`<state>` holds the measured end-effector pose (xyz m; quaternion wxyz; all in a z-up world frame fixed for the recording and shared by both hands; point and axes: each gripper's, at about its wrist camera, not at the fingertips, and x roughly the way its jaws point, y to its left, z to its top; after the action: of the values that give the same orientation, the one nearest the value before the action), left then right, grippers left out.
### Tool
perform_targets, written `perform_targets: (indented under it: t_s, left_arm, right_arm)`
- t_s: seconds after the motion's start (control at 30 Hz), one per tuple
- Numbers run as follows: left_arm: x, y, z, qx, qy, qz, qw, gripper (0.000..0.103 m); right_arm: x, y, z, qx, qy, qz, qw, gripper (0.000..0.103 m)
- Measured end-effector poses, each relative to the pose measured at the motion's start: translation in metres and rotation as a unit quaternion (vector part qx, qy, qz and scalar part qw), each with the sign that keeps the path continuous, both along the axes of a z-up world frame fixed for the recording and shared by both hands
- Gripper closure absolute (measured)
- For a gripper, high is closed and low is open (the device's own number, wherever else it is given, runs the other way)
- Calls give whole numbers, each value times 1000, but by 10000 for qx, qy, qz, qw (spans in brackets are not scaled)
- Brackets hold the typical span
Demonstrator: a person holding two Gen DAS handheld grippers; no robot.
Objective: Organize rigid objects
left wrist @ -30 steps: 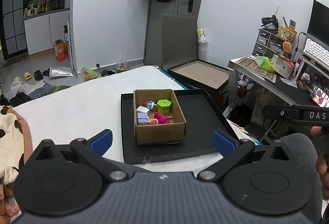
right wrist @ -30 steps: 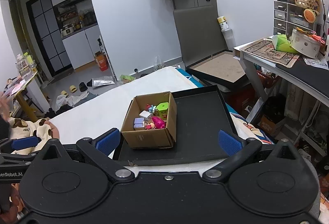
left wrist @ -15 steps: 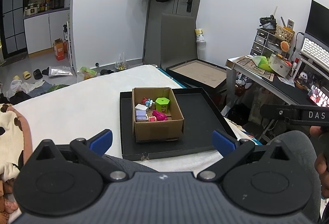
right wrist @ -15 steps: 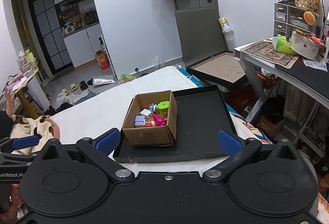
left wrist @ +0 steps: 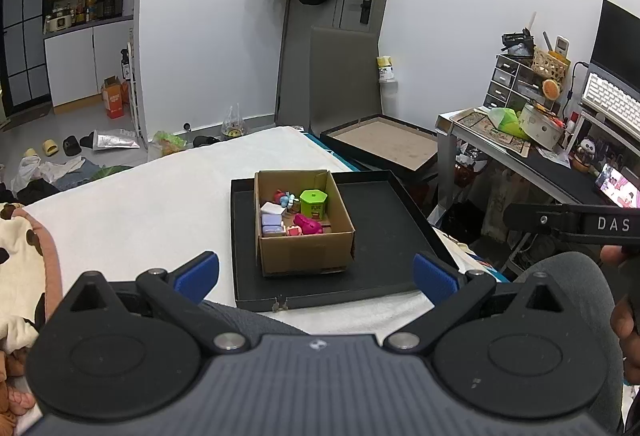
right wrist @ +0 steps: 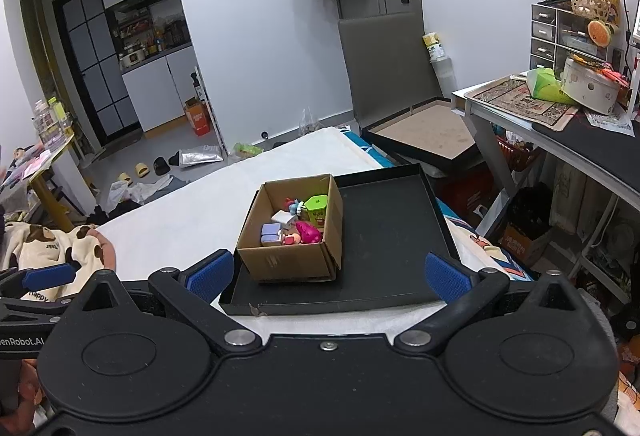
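Both grippers (left wrist: 316, 272) (right wrist: 326, 272) gape empty; cardboard box (left wrist: 304, 252) sits just ahead, seemingly untouched.

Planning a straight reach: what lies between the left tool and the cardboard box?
In the left wrist view, only the near rim and bare floor of the black tray separate the open left tool from the cardboard box.

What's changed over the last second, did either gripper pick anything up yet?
No. Both views drew back slightly, so the cardboard box sits a little farther off. The left gripper and right gripper stay open and empty. The toys stay in the box on the black tray.
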<state>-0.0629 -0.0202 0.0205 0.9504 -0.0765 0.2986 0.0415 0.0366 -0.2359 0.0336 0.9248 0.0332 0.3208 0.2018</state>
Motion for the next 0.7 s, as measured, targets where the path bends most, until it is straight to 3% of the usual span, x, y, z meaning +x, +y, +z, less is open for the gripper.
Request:
perform_targets:
  t_s: [0.7]
  left_arm:
    - [0, -3, -1, 2, 16, -2, 10000, 1]
  right_arm:
    - [0, 0, -1, -19, 14, 3, 10000, 0]
